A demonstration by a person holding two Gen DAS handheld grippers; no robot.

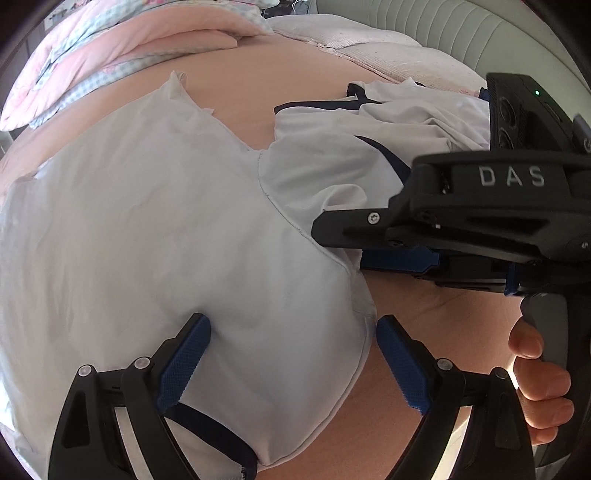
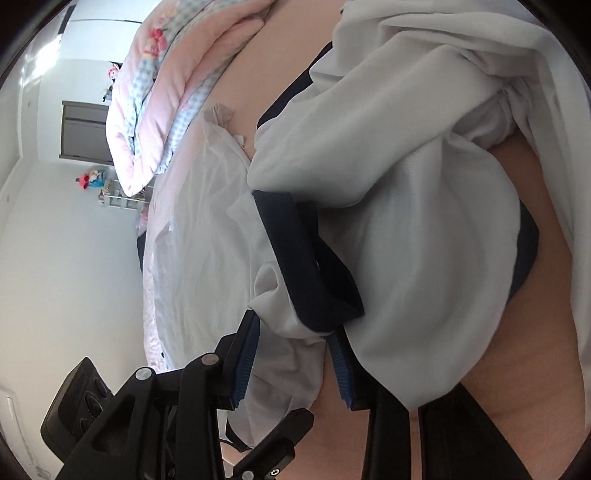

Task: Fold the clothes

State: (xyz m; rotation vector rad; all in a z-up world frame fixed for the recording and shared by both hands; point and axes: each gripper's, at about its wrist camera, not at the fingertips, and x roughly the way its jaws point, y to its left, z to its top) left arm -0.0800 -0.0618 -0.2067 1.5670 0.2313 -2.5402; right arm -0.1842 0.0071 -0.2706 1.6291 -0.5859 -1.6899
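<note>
A white garment [image 1: 166, 240] with navy trim lies spread on a peach bed sheet [image 1: 295, 77], and its far part is crumpled [image 1: 406, 110]. My left gripper [image 1: 293, 363] stands open low over the near hem, one blue pad on the cloth and the other just off its edge. In the right wrist view my right gripper [image 2: 293, 365] is shut on a bunched fold of the white garment [image 2: 406, 184] beside a navy band [image 2: 295, 251]; the cloth fills the gap between the pads. The right tool's black housing [image 1: 480, 206] reaches in from the right, held by a person's hand [image 1: 535, 387].
A folded pink and blue checked quilt [image 1: 122, 48] lies at the far left of the bed. A pale padded headboard [image 1: 461, 26] stands behind. Past the bed's edge are a white floor [image 2: 74, 277], a grey cabinet [image 2: 85, 133] and toys [image 2: 92, 179].
</note>
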